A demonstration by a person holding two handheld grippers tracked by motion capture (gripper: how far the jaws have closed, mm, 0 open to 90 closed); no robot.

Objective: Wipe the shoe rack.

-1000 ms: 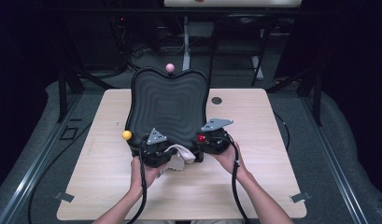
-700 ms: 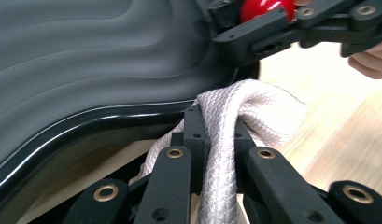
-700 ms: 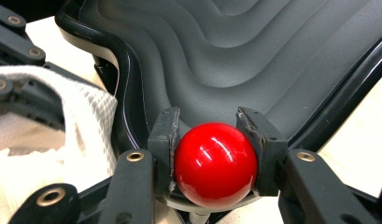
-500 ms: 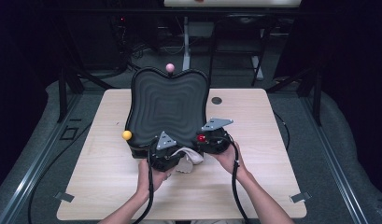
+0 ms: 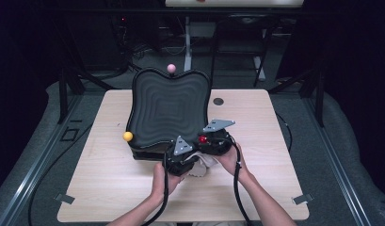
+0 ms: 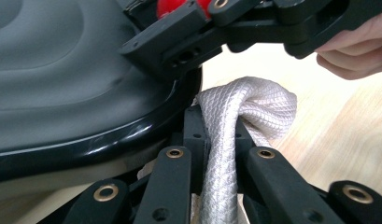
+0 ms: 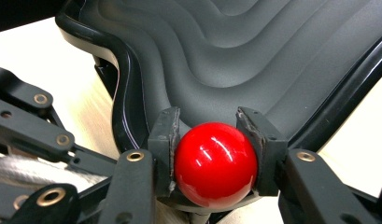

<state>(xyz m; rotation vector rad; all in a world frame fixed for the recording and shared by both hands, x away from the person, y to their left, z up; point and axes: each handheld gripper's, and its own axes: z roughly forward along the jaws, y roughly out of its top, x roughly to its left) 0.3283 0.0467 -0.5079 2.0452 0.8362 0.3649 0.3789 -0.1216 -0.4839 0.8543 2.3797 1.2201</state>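
So your left gripper has slid along the near edge of the black wavy tray toward the right gripper over the last second, dragging the white cloth with it, jaws clenched tight on the fabric. The right one hasn't budged, jaws grasping the red ball knob at the tray's near corner on the counter. Looks like you're wiping that rim while pinning the tray; the far side seems untouched yet
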